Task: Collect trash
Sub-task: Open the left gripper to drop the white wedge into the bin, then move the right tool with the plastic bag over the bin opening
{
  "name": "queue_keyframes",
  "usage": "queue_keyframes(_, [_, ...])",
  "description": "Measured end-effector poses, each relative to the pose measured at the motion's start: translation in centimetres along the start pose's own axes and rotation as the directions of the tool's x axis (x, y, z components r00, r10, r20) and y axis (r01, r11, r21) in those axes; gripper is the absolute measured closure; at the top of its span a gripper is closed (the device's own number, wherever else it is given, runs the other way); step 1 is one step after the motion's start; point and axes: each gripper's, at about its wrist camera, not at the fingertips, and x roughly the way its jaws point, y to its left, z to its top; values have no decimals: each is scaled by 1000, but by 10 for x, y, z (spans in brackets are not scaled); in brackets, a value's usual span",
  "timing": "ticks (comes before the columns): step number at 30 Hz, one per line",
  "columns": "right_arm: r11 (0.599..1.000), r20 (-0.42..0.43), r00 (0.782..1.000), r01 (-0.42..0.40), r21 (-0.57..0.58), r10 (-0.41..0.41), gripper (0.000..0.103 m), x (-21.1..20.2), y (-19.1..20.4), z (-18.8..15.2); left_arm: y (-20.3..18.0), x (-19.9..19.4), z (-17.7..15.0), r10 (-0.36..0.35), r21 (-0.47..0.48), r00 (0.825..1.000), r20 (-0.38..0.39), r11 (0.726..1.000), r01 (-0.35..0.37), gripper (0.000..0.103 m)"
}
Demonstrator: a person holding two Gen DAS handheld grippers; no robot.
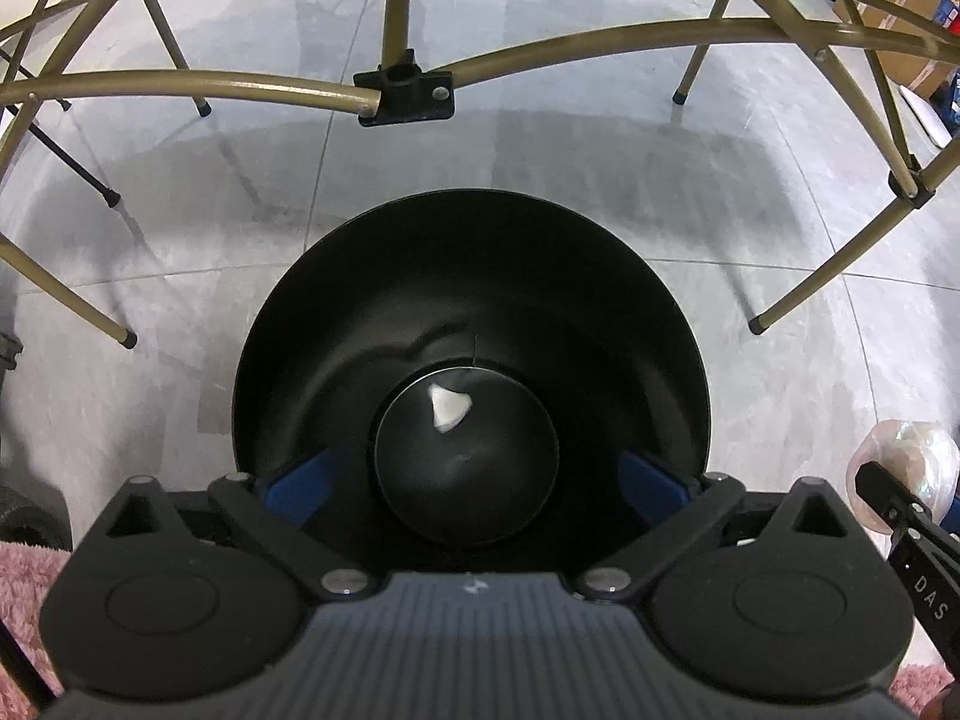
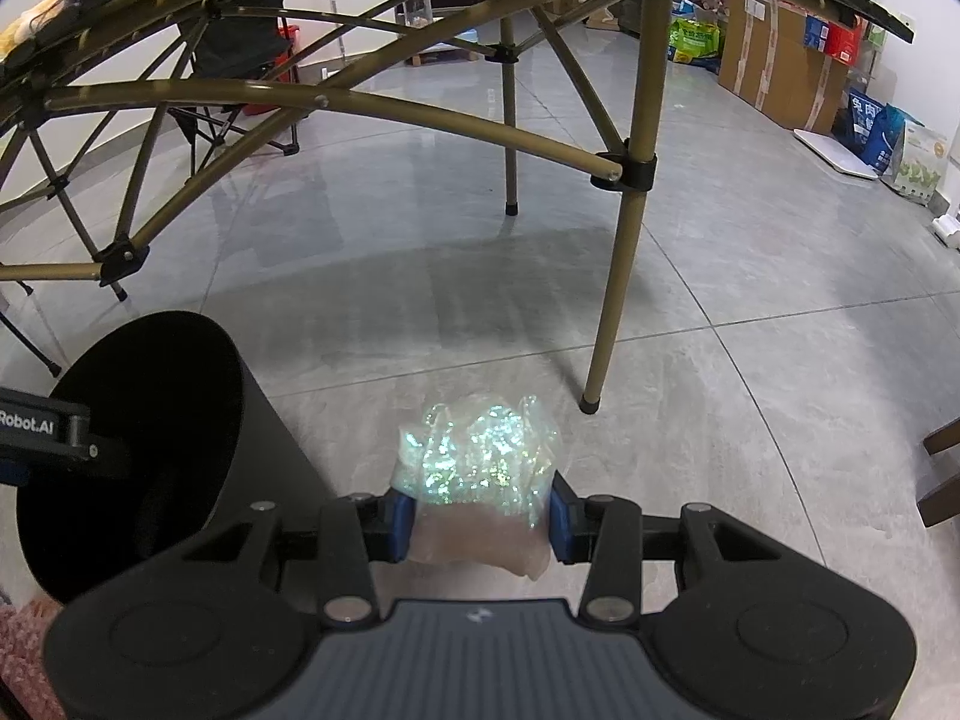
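Left tool [image 1: 471,480] hangs spread wide over the black bin [image 1: 660,324], a white scrap [image 1: 449,409] lying at the bottom. Right tool [image 2: 480,516] pinches a crumpled shiny wrapper [image 2: 480,450] beside the bin; next it needs swinging over the rim and releasing.

A large indoor room with the look of a storeroom or makeshift work space is shown. A floor of big glossy grey tiles [image 2: 720,252] fills both views. A folding camp-style table with bronze tube legs [image 2: 624,276] is seen across the top of the frames. Taped cardboard boxes [image 2: 774,72] and printed sacks [image 2: 882,138] are stacked along the wall at the upper right. A folding camp chair [image 2: 240,66] is seen at the upper left, and a black bin [image 2: 150,432] at the lower left.
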Motion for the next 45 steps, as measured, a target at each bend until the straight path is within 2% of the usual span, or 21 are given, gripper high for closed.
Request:
queue_keyframes(17, [999, -2, 999, -33, -40, 33, 61, -9, 21, 4, 15, -14, -5, 16, -11, 998, 56, 1000, -15, 0])
queue_keyframes(32, [994, 15, 997, -73, -84, 74, 61, -25, 58, 13, 54, -36, -14, 46, -50, 990, 132, 998, -39, 0])
queue_keyframes(45, [982, 23, 993, -111, -153, 116, 61, -35, 98, 16, 85, -49, -23, 48, -100, 984, 171, 995, -31, 0])
